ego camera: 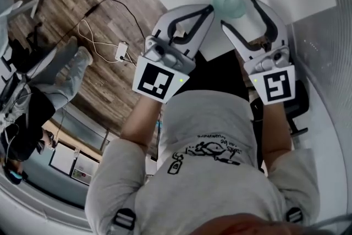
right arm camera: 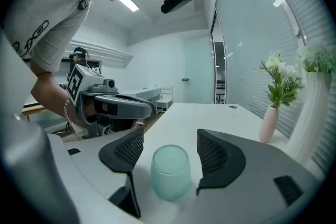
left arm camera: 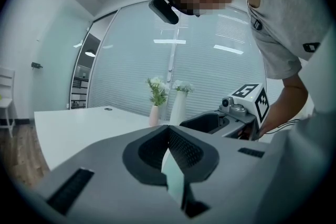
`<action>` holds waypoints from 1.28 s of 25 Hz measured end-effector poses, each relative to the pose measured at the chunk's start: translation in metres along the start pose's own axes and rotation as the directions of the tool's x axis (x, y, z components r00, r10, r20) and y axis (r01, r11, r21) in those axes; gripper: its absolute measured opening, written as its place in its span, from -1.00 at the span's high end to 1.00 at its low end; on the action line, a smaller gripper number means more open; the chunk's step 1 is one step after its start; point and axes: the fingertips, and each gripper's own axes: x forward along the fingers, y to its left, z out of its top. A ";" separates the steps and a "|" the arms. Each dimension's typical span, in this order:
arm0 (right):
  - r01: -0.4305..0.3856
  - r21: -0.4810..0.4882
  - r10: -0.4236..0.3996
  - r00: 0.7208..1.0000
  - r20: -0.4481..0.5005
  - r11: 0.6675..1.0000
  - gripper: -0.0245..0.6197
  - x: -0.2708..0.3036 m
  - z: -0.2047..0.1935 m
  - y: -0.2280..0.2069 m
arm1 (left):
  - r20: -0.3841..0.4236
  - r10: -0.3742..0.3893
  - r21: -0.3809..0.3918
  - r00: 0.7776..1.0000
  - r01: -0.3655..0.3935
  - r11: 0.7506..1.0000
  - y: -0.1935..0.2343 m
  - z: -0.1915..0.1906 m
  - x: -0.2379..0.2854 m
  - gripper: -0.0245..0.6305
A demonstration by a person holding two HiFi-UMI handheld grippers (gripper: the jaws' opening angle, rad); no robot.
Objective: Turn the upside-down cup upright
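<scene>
While the left tongs (left arm camera: 169,134) are pressed together and empty at nine o'clock of the cup (ego camera: 230,4), the right tongs (right arm camera: 170,150) stand wide apart astride it, pads clear of its sides. The pale green cup rests base-up on the white bench (right arm camera: 210,118).

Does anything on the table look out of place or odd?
Yes: the pale green cup stands upside down on the white table, base up, between the open jaws of the right hand-held gripper. Nothing looks spilled.

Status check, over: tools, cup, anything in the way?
Left tool shut, empty. Right tool open, straddling the cup, no contact. Cup upside down on table. Nothing blocking.
</scene>
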 end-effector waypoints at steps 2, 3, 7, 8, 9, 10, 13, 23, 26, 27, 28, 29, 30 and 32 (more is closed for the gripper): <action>0.000 0.006 0.000 1.000 -0.004 1.000 -0.07 0.003 -0.010 0.001 | -0.006 0.001 -0.004 1.000 -0.001 1.000 0.000 -0.011 0.000 0.92; 0.001 0.007 -0.001 1.000 -0.002 1.000 -0.08 0.005 -0.014 0.001 | -0.008 0.001 -0.004 1.000 -0.001 1.000 0.000 -0.016 0.000 0.92; 0.006 0.007 -0.006 1.000 0.008 1.000 -0.10 0.009 -0.028 0.001 | -0.008 -0.001 0.002 1.000 0.001 1.000 -0.004 -0.029 0.003 0.92; 0.007 0.005 -0.007 1.000 0.010 1.000 -0.10 0.010 -0.030 0.001 | -0.006 0.001 0.004 1.000 -0.001 1.000 -0.004 -0.031 0.004 0.92; 0.008 0.004 -0.008 1.000 0.010 1.000 -0.10 0.012 -0.032 0.000 | -0.003 0.003 0.005 1.000 -0.003 1.000 -0.003 -0.033 0.005 0.92; 0.009 0.005 -0.009 1.000 0.008 1.000 -0.10 0.016 -0.036 0.000 | -0.001 0.005 0.005 1.000 -0.005 1.000 0.000 -0.035 0.006 0.92; 0.013 0.022 -0.013 1.000 0.006 1.000 -0.10 0.040 -0.046 -0.006 | -0.006 0.011 0.004 1.000 -0.011 1.000 0.020 -0.049 0.011 0.92; 0.038 0.007 -0.038 0.998 0.040 0.999 -0.10 0.025 -0.045 -0.006 | -0.021 0.012 0.009 1.000 -0.012 1.000 0.002 -0.058 0.010 0.92; 0.032 0.005 -0.033 0.999 0.040 0.999 -0.10 0.026 -0.041 -0.007 | -0.020 0.016 0.003 1.000 -0.016 1.000 0.004 -0.058 0.009 0.92; 0.030 0.005 -0.031 0.999 0.038 1.000 -0.10 0.025 -0.042 -0.005 | -0.019 0.017 0.004 1.000 -0.017 1.000 0.003 -0.058 0.008 0.92; 0.029 0.005 -0.029 0.999 0.038 1.000 -0.10 0.024 -0.043 -0.004 | -0.017 0.017 0.006 1.000 -0.017 1.000 0.002 -0.058 0.007 0.92; 0.028 0.005 -0.028 0.999 0.038 1.000 -0.10 0.023 -0.044 -0.002 | -0.015 0.017 0.007 1.000 -0.017 1.000 0.001 -0.058 0.007 0.92; 0.026 0.005 -0.027 0.999 0.039 1.000 -0.10 0.021 -0.045 -0.001 | -0.013 0.018 0.009 1.000 -0.018 1.000 0.000 -0.058 0.007 0.92; 0.023 0.004 -0.023 0.999 0.039 1.000 -0.10 0.019 -0.045 0.000 | -0.011 0.019 0.012 1.000 -0.019 1.000 -0.001 -0.057 0.007 0.92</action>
